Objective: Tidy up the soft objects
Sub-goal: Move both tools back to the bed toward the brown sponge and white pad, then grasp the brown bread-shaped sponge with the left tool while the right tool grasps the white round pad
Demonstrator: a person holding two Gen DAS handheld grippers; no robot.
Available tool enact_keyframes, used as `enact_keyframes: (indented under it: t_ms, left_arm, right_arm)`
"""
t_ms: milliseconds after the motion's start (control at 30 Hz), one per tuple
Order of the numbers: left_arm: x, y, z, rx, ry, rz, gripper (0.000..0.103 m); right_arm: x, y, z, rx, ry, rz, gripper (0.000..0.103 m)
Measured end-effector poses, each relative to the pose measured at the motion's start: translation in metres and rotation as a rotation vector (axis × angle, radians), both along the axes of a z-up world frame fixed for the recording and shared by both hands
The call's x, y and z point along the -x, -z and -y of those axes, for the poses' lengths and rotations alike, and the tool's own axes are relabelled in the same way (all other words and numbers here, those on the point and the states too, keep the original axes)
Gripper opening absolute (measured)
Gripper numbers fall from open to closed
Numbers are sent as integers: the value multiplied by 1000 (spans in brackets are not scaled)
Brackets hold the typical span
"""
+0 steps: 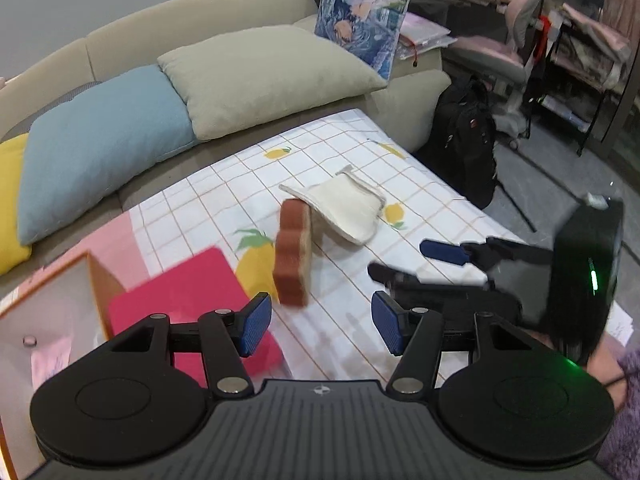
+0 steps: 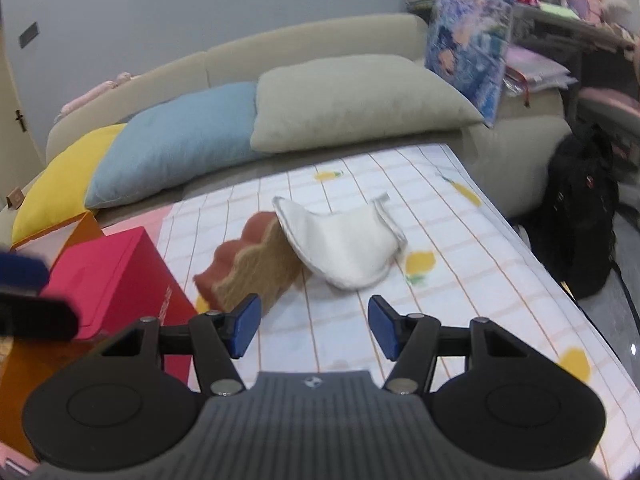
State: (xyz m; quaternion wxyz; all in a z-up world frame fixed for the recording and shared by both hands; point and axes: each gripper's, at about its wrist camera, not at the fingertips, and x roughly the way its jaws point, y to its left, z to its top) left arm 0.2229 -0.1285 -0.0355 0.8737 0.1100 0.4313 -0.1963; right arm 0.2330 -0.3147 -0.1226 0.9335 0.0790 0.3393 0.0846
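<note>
Fingers on left gripper [image 1: 320, 322] spread wide, nothing between them; same on right gripper [image 2: 314, 326]. Sponge [image 1: 294, 252] stands on edge at frame centre on the checked cloth [image 1: 352, 332], brown side toward left camera, tan face toward right. White cloth pad [image 2: 344, 246] leans on its top edge, far side hidden. Red box [image 1: 180, 292] lower left, partly behind a finger. Orange box [image 1: 52, 308] cut off at frame edge, contents unclear. Right view blurred.
</note>
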Motion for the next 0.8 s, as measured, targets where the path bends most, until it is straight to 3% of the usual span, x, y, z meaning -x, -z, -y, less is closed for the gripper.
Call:
enact_keyframes:
  t_ms: [233,500,600,800]
  left_arm:
    - [-61,29,14,-47,-16,-63,68]
    - [-97,58,42,-181,33,-103,68]
    - [-108,68,48,-206,28,-137,68]
    - [-123,81,51,-242,7,-193,68]
  right_arm:
    - [-28,24,-11,127,-70,53,58]
    - [-56,45,-25,263,-169,127,54]
    - [-66,48,-24,280,-177,126,47]
    - [-74,51,-18,276,-174,121,46]
